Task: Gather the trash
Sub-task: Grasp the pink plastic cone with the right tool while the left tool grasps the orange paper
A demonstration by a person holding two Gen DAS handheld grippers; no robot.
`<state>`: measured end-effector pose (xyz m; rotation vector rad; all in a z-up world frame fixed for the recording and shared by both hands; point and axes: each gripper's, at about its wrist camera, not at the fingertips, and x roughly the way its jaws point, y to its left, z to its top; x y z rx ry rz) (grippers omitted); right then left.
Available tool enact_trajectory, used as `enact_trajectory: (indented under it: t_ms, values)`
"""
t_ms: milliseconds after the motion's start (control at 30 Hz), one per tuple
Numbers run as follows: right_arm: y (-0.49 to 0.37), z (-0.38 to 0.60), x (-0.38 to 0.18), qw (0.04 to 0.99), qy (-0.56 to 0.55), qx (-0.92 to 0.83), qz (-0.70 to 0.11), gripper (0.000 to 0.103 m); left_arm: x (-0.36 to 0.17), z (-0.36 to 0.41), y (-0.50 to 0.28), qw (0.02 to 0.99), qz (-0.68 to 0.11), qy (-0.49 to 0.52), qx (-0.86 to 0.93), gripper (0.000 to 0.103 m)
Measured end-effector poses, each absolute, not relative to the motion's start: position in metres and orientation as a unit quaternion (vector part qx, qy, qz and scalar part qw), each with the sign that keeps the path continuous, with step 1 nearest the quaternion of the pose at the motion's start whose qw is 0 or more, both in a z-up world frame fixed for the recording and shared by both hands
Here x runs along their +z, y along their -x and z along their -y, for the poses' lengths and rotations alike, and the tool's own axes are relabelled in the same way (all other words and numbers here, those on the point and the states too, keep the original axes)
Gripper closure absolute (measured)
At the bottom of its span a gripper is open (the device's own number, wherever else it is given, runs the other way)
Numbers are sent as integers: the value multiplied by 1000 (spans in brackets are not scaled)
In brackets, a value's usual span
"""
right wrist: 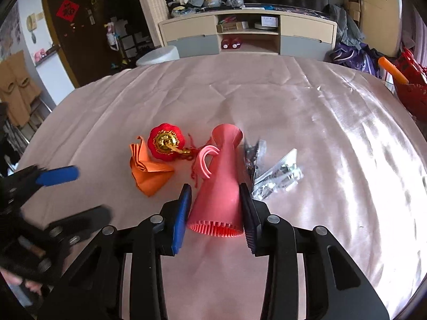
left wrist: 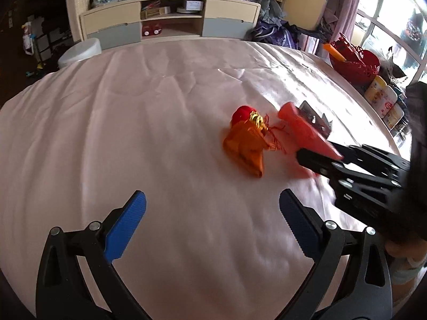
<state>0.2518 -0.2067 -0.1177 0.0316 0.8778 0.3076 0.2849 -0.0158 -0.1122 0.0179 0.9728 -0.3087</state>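
Note:
My right gripper (right wrist: 216,208) is shut on a pink cone-shaped plastic piece (right wrist: 222,176), holding it by its wide ribbed end; it also shows in the left wrist view (left wrist: 307,133). An orange folded paper (right wrist: 149,170) and a red lantern ornament with gold trim (right wrist: 166,141) lie on the pink cloth just left of it. Silver foil wrappers (right wrist: 275,170) lie just right of it. My left gripper (left wrist: 213,208) is open and empty over bare cloth, near side of the orange paper (left wrist: 245,149) and ornament (left wrist: 244,113).
A pink cloth-covered table (left wrist: 133,106) holds everything. A red basket (left wrist: 355,64) and several jars (left wrist: 381,98) stand off the right edge. A low cabinet (left wrist: 170,18) and a white round stool (left wrist: 80,52) stand beyond the far edge.

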Motion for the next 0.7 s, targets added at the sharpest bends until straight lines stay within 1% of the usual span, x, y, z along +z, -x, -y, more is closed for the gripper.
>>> enact_trajectory:
  t_ms: [167, 233, 333, 400, 433, 467, 700]
  values:
    - [-250, 224, -106, 899, -19, 151, -410, 66, -118, 34, -304, 870, -467, -14, -161, 9]
    - [-248, 227, -103, 900, -21, 154, -406, 66, -120, 40, -310, 870, -465, -18, -165, 12]
    - [-247, 229, -100, 901, -22, 160, -403, 66, -121, 50, -317, 873, -458, -32, -165, 26]
    - [-247, 230, -100, 901, -24, 163, -402, 66, -120, 55, -319, 876, -451, -41, -167, 46]
    - [-246, 231, -100, 901, -25, 164, -402, 66, -119, 55, -318, 876, -449, -42, -169, 51]
    - [-245, 232, -99, 901, -26, 164, -402, 66, -118, 56, -318, 876, -449, -43, -170, 60]
    - [-230, 235, -86, 906, -22, 168, -388, 66, -109, 47, -294, 877, -449, -39, -168, 62]
